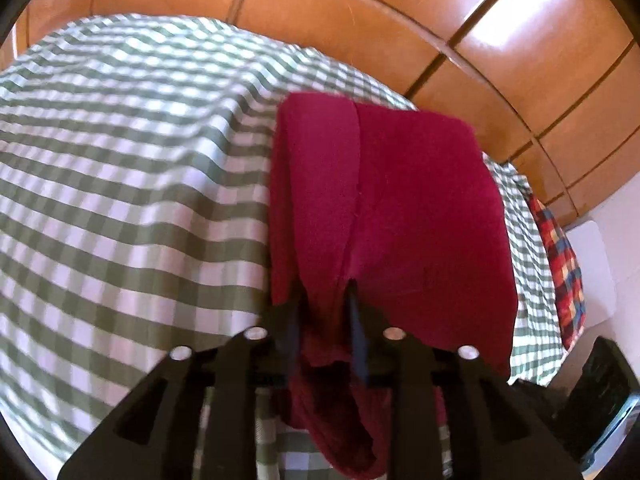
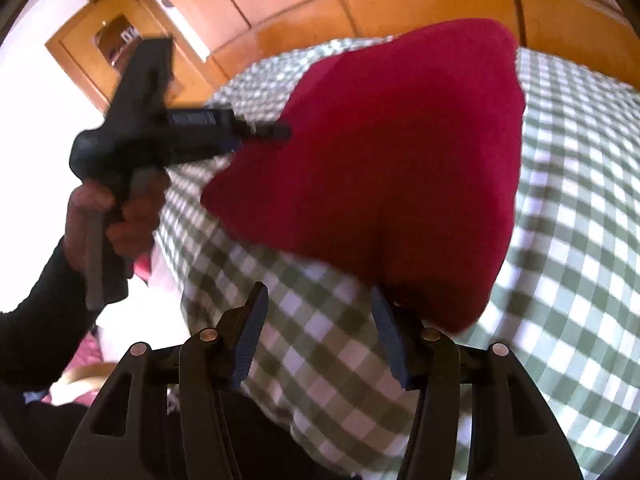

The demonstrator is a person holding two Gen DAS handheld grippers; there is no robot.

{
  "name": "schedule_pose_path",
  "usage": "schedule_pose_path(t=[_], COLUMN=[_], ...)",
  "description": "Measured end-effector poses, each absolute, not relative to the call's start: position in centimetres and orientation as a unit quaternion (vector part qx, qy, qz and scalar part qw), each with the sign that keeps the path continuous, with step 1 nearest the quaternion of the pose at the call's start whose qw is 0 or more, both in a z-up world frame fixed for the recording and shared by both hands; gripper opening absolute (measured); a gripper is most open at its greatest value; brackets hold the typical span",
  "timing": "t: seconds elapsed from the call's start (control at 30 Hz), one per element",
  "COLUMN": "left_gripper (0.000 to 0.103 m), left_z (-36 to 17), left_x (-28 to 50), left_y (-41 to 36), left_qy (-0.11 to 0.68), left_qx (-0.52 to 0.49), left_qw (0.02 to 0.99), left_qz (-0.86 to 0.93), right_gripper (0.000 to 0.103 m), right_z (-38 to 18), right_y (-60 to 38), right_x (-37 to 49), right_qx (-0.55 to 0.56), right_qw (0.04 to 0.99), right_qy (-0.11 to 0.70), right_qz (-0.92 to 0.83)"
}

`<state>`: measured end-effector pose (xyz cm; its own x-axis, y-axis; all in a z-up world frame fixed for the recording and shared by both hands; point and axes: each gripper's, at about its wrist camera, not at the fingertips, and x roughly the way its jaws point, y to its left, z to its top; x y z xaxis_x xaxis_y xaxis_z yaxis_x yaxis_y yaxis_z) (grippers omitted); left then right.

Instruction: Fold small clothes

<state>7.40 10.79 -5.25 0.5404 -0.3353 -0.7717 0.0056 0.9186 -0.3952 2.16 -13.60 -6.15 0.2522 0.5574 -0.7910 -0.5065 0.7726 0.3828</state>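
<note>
Item: red garment (image 1: 384, 200), small, partly folded, lying on a bed with a green-checked cover (image 1: 120, 160). Toward the right side of the bed; its near hem overhangs the near edge.

Near:
- Left gripper (image 1: 324, 308): fingers drawn narrow, pinching the near hem; a loose fold of cloth sags between and below them. Seen from the right wrist view, its tip is buried in the garment's left corner (image 2: 280, 132).
- Right gripper (image 2: 320, 320): fingers spread, nothing between them. The right pad (image 2: 386, 328) sits just beside the garment's near right corner; contact cannot be told. Only checked cover shows in the gap.
- Person's hand (image 2: 108, 216), dark sleeve, on the left gripper's handle.

Middle: garment body, one seam or fold line running lengthwise.

Far: plaid cloth (image 1: 560, 264) at the bed's right edge; wooden wardrobe panels (image 1: 360, 20) behind.

Risks, as judged:
- One corner held, the other free: a lift would hang the garment skew and spoil the fold.
- The bunched hem could slip from the left pinch.
- The right gripper, closing here, could catch the cover along with the cloth.
</note>
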Motion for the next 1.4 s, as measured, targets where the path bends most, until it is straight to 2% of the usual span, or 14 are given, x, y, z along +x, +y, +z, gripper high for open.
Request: schedule_pose_path(t=[0.03,0.23,0.4,0.6,0.63,0.77,0.83,1.0,1.03,1.1,1.17,1.27,1.4], left_gripper=[0.032,0.031,0.033,0.033,0.036,0.037,0.039,0.043,0.043,0.043,0.044,0.046,0.047], left_z=[-4.6,-0.4,0.0,-3.6,-4.3,-5.9,-6.1,-6.2,-6.2,-6.0,-5.9,-5.9,-5.9], left_x=[7.2,6.3,7.4,8.6,8.8,8.6,8.6,8.4,8.4,8.1,7.9,7.6,7.2], left_y=[10.7,9.9,7.1,6.6,6.7,7.1,7.3,7.7,7.8,7.8,8.0,8.1,8.1], left_qy=[0.461,0.394,0.373,0.405,0.411,0.409,0.408,0.404,0.404,0.401,0.4,0.397,0.393], left_qx=[-0.168,-0.134,-0.09,-0.069,-0.07,-0.083,-0.087,-0.093,-0.094,-0.099,-0.104,-0.101,-0.097], left_qw=[0.867,0.906,0.921,0.911,0.908,0.908,0.908,0.909,0.909,0.91,0.91,0.912,0.914], left_qz=[-0.092,-0.073,-0.06,-0.028,-0.025,-0.029,-0.029,-0.035,-0.036,-0.039,-0.04,-0.038,-0.037], right_gripper=[0.053,0.053,0.053,0.053,0.053,0.053,0.053,0.053,0.056,0.077,0.084,0.089,0.091], right_z=[-6.0,0.1,2.3,1.0,0.2,-3.7,-5.4,-4.9,-4.8,-4.8,-4.4,-3.6,-2.9], right_y=[-13.9,-16.9,-18.5,-16.7,-16.0,-14.7,-14.1,-13.4,-13.3,-13.2,-12.6,-12.4,-14.6], right_x=[2.1,2.6,6.1,12.0,13.3,16.8,17.3,16.1,16.0,16.1,15.9,15.3,14.7], right_qx=[0.024,0.082,0.11,0.128,0.125,0.109,0.097,0.05,0.047,0.051,0.039,0.03,0.072], right_qw=[0.791,0.807,0.842,0.855,0.856,0.85,0.851,0.865,0.866,0.863,0.864,0.864,0.862], right_qy=[0.51,0.449,0.413,0.416,0.423,0.463,0.466,0.446,0.444,0.44,0.436,0.432,0.432], right_qz=[0.336,0.376,0.329,0.282,0.269,0.228,0.223,0.223,0.224,0.242,0.249,0.256,0.257])
